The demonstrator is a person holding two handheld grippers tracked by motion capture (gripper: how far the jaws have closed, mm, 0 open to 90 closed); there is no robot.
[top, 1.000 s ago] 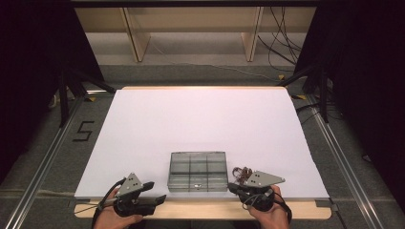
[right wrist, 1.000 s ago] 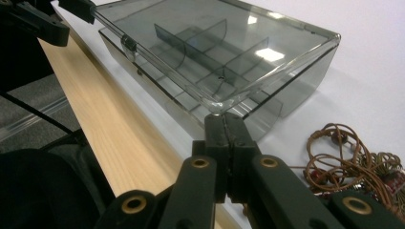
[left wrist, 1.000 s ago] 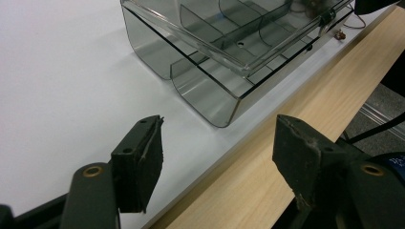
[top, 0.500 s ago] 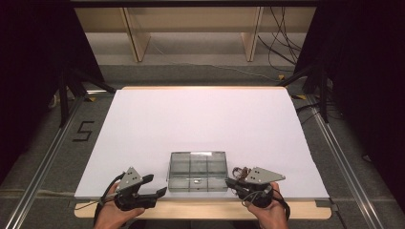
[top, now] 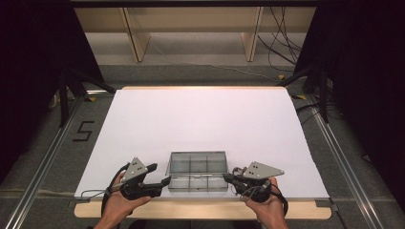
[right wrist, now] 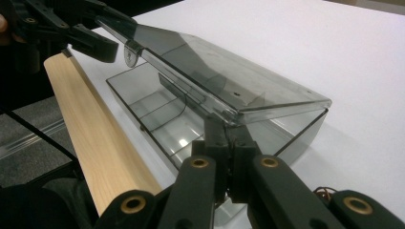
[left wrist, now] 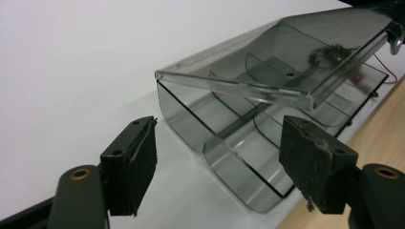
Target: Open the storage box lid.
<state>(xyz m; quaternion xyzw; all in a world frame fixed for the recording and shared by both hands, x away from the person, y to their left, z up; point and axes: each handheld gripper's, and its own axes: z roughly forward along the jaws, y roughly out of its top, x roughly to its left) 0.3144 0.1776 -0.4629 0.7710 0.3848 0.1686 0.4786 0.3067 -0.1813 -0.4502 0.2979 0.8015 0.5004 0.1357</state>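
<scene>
Compartment box [top: 197,171]: smoked clear plastic, hinged lid [right wrist: 210,81], at the near edge of the table [top: 205,119]. Thin, stiff, slick and light; likely to skid or crack if squeezed. Best hold: lid's front lip. Right gripper [right wrist: 229,143], right of the box, pinches that lip, lid half raised. Left gripper [left wrist: 217,157], left of the box, fingers just opened wide, gripping nothing. Hinge obscured; compartments look empty, though tint blurs them.

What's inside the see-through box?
The box looks empty: its lid is lifted partway, and under it show only thin dividers splitting it into compartments. The far corners sit under the tinted lid, so tiny bits there could be hidden.
</scene>
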